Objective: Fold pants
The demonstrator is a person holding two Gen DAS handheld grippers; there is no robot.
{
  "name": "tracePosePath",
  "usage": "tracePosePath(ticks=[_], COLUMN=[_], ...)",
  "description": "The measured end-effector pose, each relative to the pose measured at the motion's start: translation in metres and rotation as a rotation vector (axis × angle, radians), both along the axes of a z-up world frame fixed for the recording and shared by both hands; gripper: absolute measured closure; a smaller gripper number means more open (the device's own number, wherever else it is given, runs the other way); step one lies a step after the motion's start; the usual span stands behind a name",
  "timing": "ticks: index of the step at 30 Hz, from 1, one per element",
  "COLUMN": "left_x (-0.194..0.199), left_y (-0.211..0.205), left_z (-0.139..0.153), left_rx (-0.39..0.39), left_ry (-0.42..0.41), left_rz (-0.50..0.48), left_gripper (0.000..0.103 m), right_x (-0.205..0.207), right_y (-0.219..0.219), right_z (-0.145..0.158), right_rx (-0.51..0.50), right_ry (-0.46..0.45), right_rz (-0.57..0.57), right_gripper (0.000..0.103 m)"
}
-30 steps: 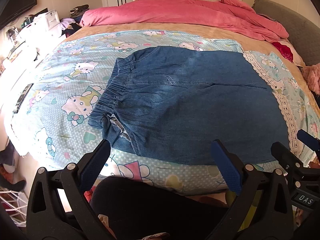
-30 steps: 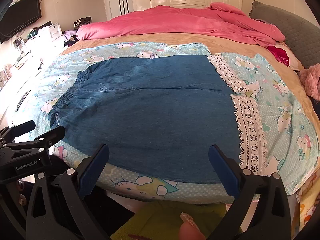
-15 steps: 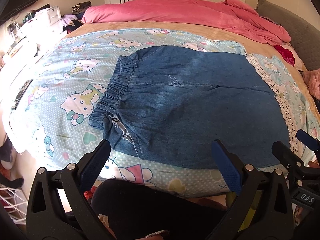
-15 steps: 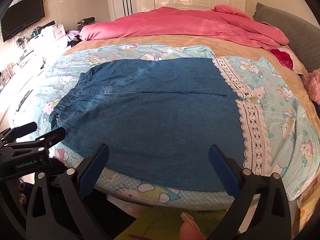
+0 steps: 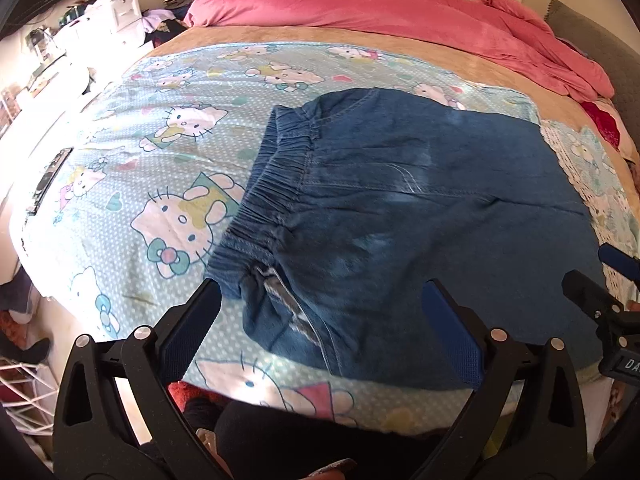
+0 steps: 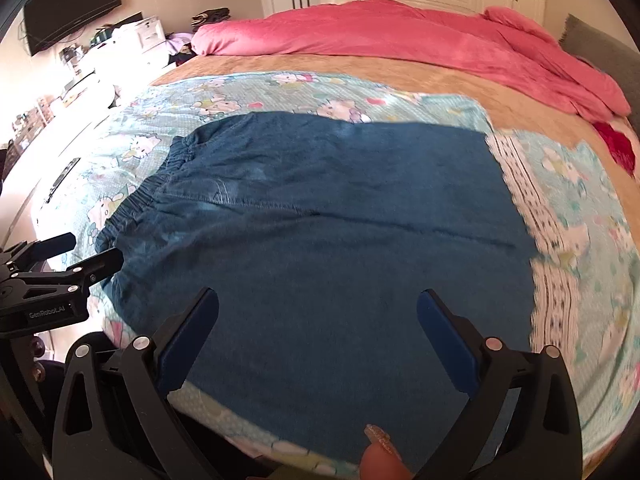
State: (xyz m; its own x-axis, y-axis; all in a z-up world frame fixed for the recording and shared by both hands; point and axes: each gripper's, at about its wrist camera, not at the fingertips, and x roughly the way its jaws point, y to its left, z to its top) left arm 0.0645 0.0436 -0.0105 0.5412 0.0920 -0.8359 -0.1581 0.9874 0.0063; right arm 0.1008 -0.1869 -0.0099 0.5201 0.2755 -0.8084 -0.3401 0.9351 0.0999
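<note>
The denim pants (image 5: 420,216) lie spread flat on the bed, on a pale blue cartoon-cat sheet (image 5: 168,168), elastic waistband (image 5: 272,188) to the left and the legs running off to the right; the near edge of the cloth sits close to the near edge of the bed; at the near waist corner a pocket opening (image 5: 280,300) gapes and shows striped lining; the left tool (image 5: 320,320) hangs above that corner, its blue-padded fingers (image 5: 188,332) set wide apart with nothing between them, not touching the fabric; the right tool (image 6: 316,336) hovers over the middle of the near leg, fingers (image 6: 188,344) just as wide, gripping nothing, cloth visible straight through the gap; in the right wrist view the left tool (image 6: 60,264) shows at the far left, beside the waistband end; in the left wrist view the right tool's tip (image 5: 600,292) pokes in at the far right; a white lace band (image 6: 540,260) on the sheet runs just beyond the leg hems; a pink duvet (image 6: 400,36) is heaped across the far side of the bed, well apart from the pants; no box, basket or other container can be made out on the bed; a fingertip (image 6: 380,456) shows at the bottom of the right wrist view.
</note>
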Motion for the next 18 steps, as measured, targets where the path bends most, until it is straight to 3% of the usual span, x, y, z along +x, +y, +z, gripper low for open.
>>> tracePosePath(ticks=[9,15,18], left_x=[0.045,0.086,0.105], left_y=[0.02,0.031,0.035], left_z=[0.004,0.01,0.011], left_rx=[-0.059,-0.037,0.031], left_ry=[0.013,0.004,-0.002], left_rz=[0.013,0.006,0.002], left_gripper=[0.009,0.009,0.009], right_x=[0.073,0.112,0.139], right_y=[0.01,0.017,0.02], right_z=[-0.005,-0.007,-0.012], right_rx=[0.023,-0.031,-0.009], right_ry=[0.058,0.035,0.075], right_rz=[0.036,0.084,0.125], right_gripper=[0.004,0.004,0.004])
